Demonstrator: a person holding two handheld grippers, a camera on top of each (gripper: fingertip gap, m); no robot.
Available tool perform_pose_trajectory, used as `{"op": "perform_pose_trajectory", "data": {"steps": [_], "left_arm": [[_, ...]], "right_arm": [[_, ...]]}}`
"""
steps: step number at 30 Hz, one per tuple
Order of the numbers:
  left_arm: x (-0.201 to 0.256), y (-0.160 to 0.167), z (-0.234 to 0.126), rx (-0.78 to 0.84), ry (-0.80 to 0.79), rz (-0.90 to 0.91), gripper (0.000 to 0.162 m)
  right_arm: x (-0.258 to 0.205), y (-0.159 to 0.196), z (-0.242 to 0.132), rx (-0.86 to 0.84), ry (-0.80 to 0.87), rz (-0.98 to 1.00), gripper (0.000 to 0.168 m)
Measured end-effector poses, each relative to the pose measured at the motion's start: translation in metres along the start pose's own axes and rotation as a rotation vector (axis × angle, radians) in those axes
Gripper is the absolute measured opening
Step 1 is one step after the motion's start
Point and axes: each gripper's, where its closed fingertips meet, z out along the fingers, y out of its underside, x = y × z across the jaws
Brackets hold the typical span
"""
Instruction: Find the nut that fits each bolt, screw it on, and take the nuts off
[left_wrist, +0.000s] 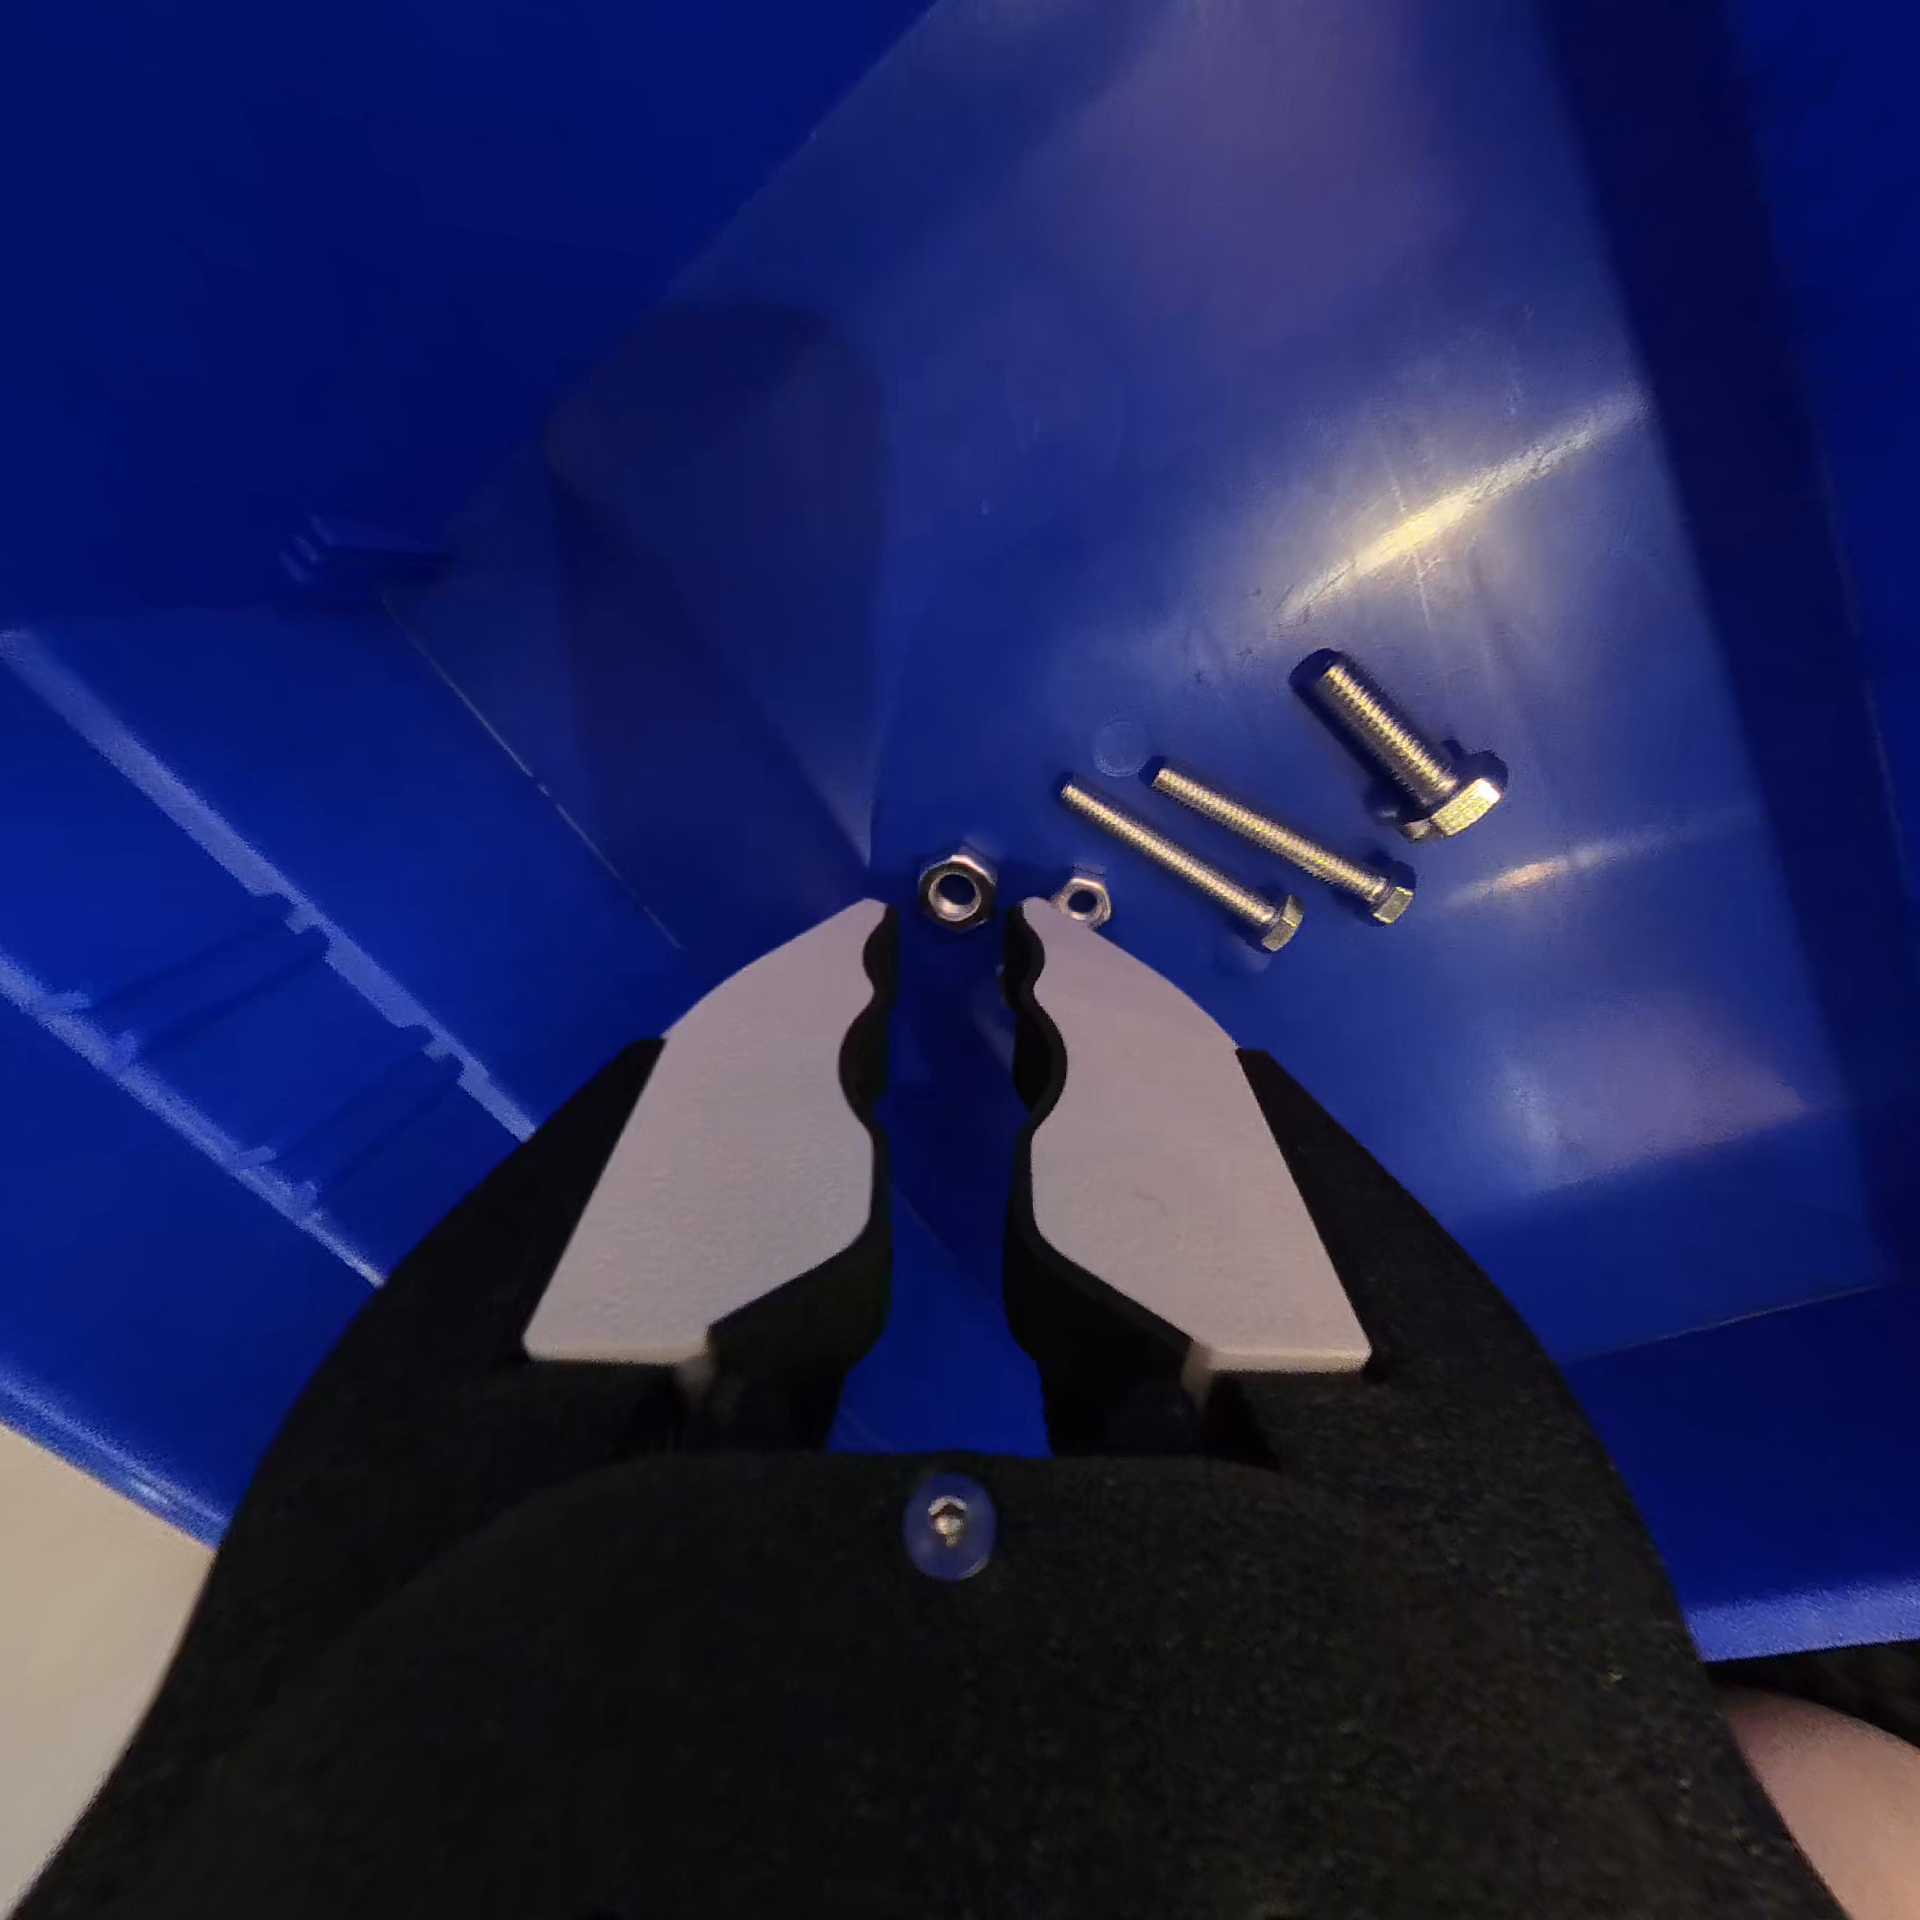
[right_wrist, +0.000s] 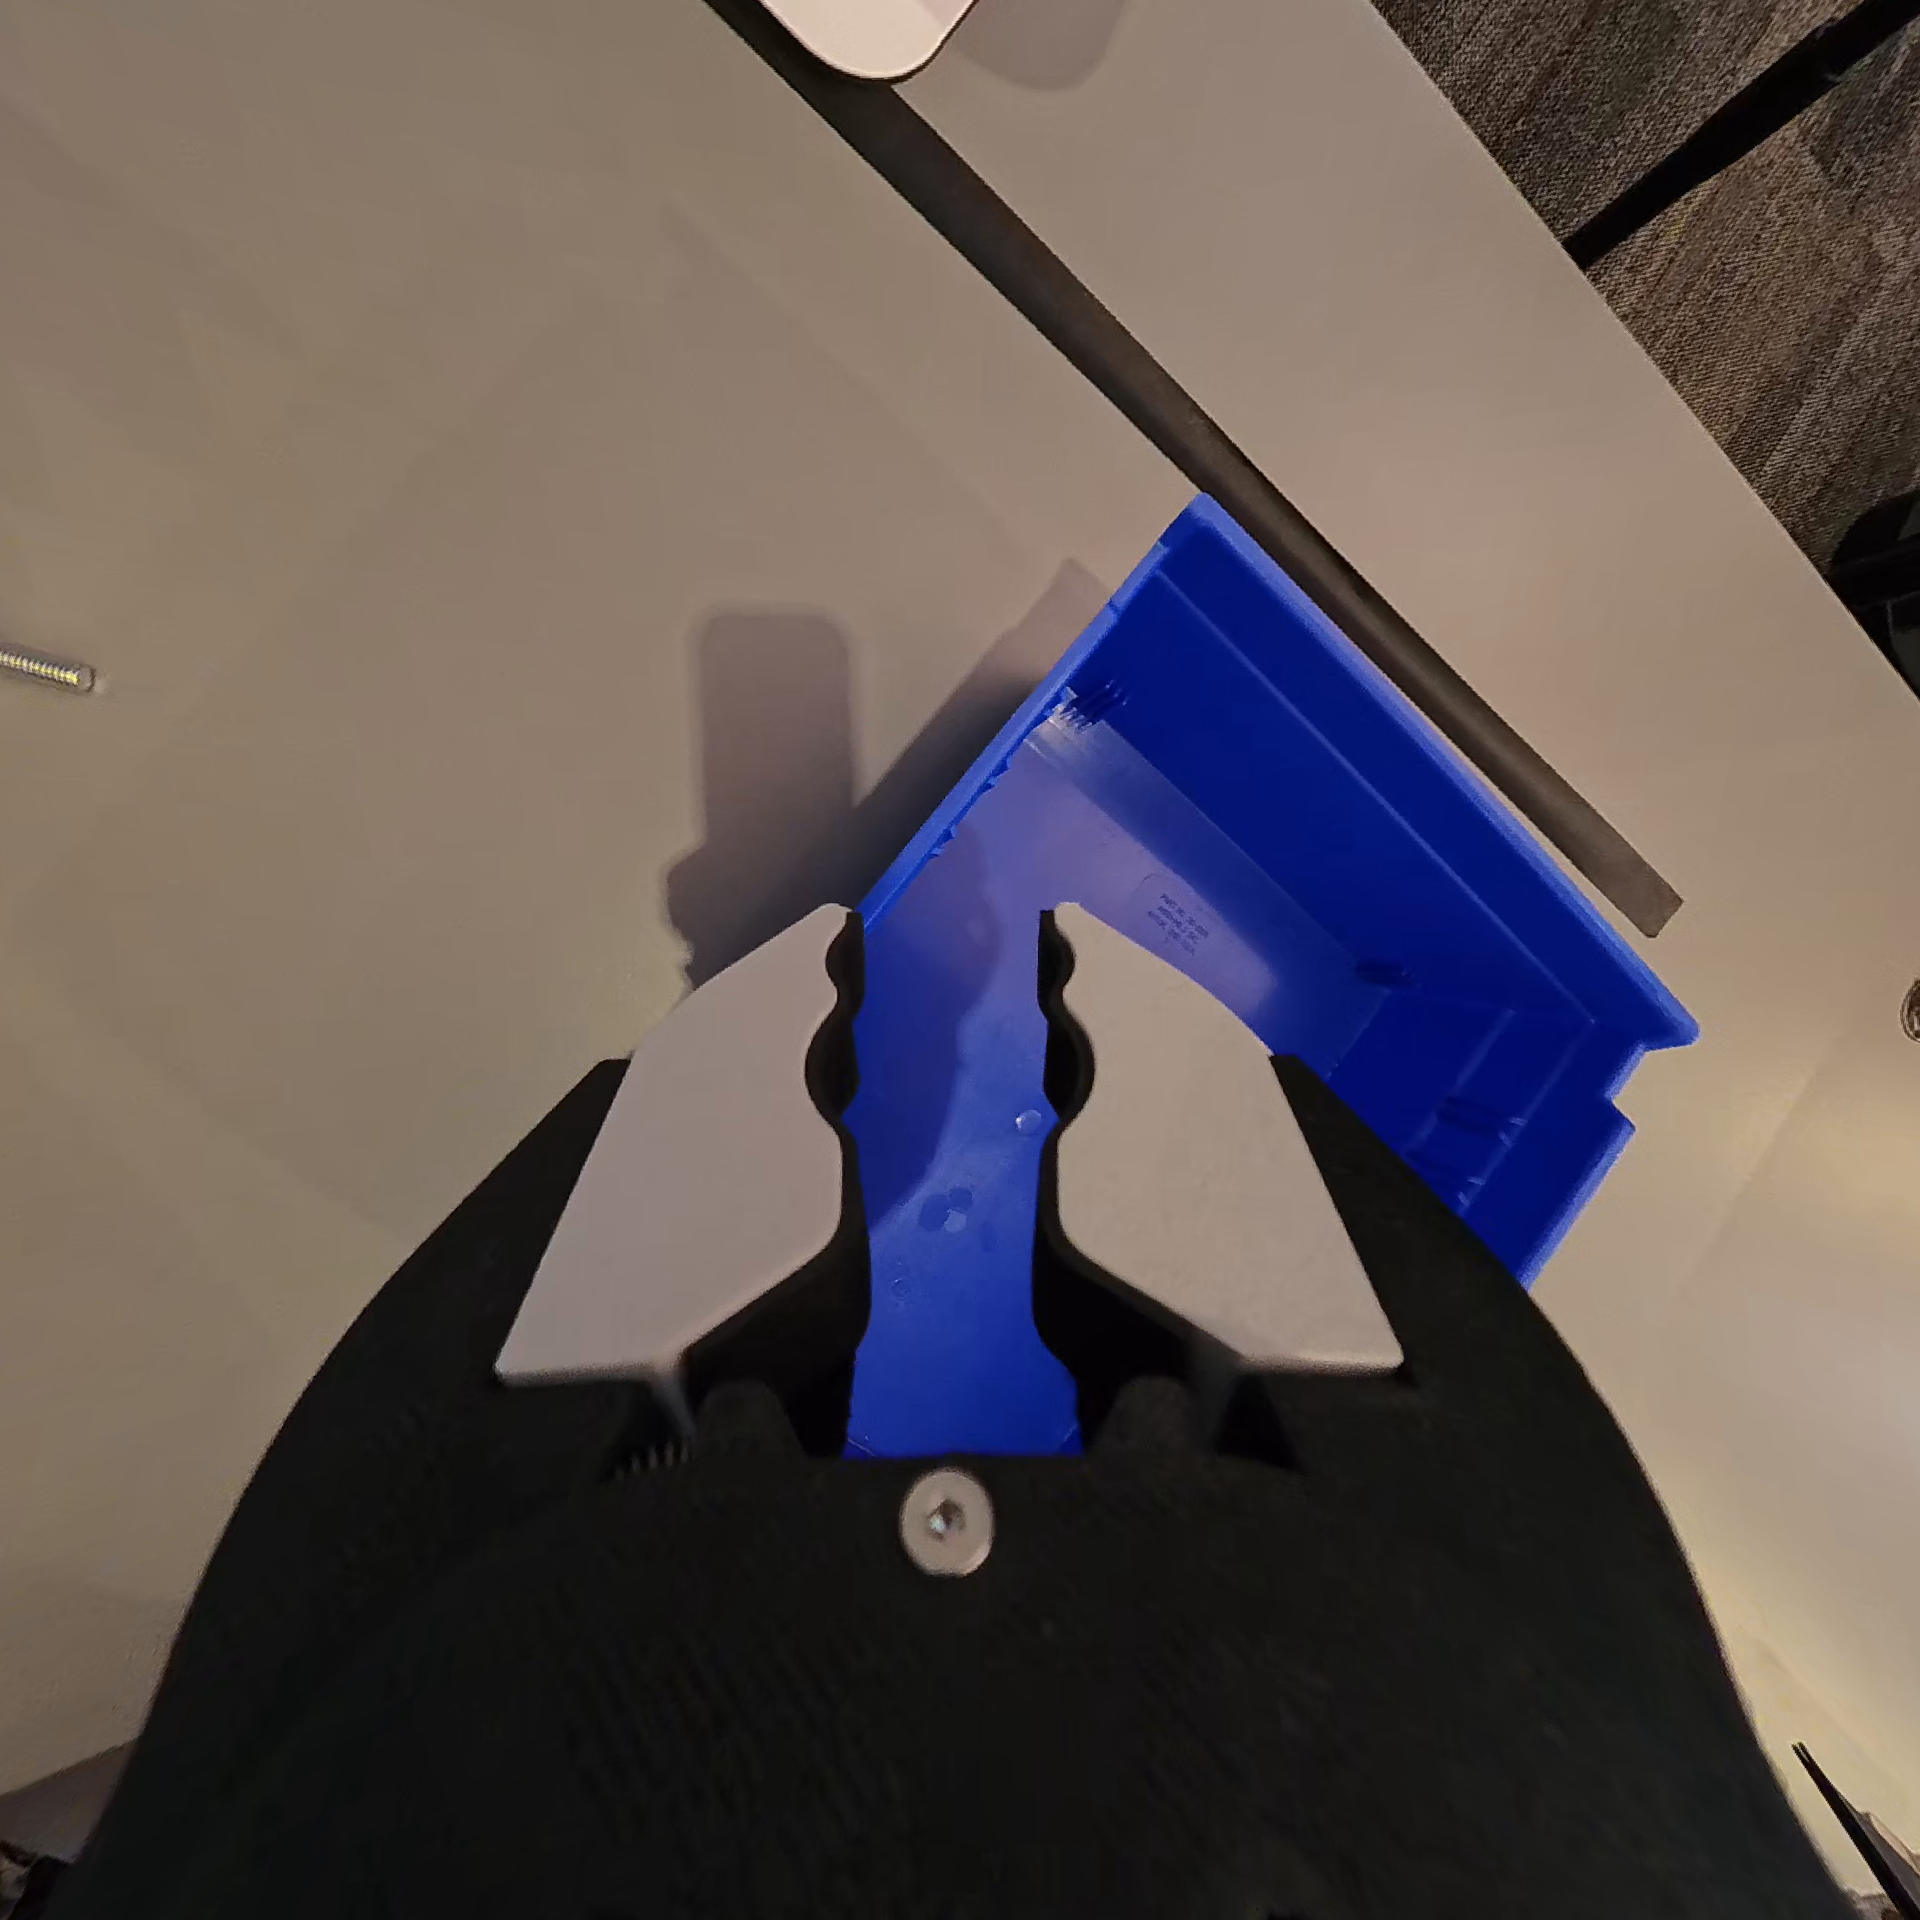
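tabletop: pale grey-beige, smooth, matte
seam: dark strip running diagonally between two tabletop sections
floor: grey textured carpet, upper right, crossed by dark lines
light: warm and dim, soft shadows on the tabletop
white object: rounded, top edge, cut off

Open tool (empty) above blue bin

Two nuts on the bin floor, larger nut left of smaller nut, three bolts in a row to their right, thin bolt, second thin bolt, thick bolt rightmost, bin on the table, another bolt at the table's left edge, well apart from the bin.
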Motion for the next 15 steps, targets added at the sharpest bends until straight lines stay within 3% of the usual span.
{"op": "perform_pose_trajectory", "data": {"steps": [8,12,15], "left_arm": [[-0.002,-0.005,-0.009,0.046,-0.021,0.015,0.014],[-0.011,-0.016,-0.065,0.187,-0.156,-0.025,0.014],[0.039,-0.043,-0.127,0.417,-0.066,0.023,0.014]], "right_arm": [[0.0,-0.003,-0.002,0.016,0.008,-0.008,0.032],[0.003,-0.002,-0.003,0.017,0.015,0.001,0.031],[0.004,-0.002,-0.006,0.025,0.017,0.0,0.03]]}}
